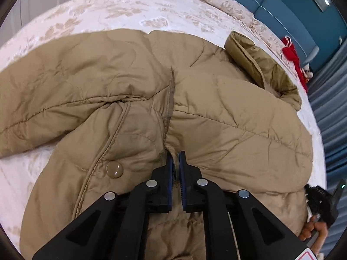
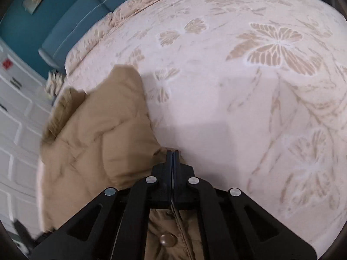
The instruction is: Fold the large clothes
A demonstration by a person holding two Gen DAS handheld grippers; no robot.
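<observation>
a: which step is in hand?

b: i judge a fold is under way. one tan quilted puffer jacket point(image 1: 151, 99) lies on the white butterfly-patterned bed point(image 1: 121, 10). the left gripper point(image 1: 176, 159) is nearly closed, pinching its front seam. the right gripper point(image 2: 172, 155) is fully closed on its edge.

a: and the next move?

b: probably both carry the cloth across together, keeping it flat. i count one jacket, two snap buttons point(image 1: 114, 169), one red garment point(image 1: 292, 56).
</observation>
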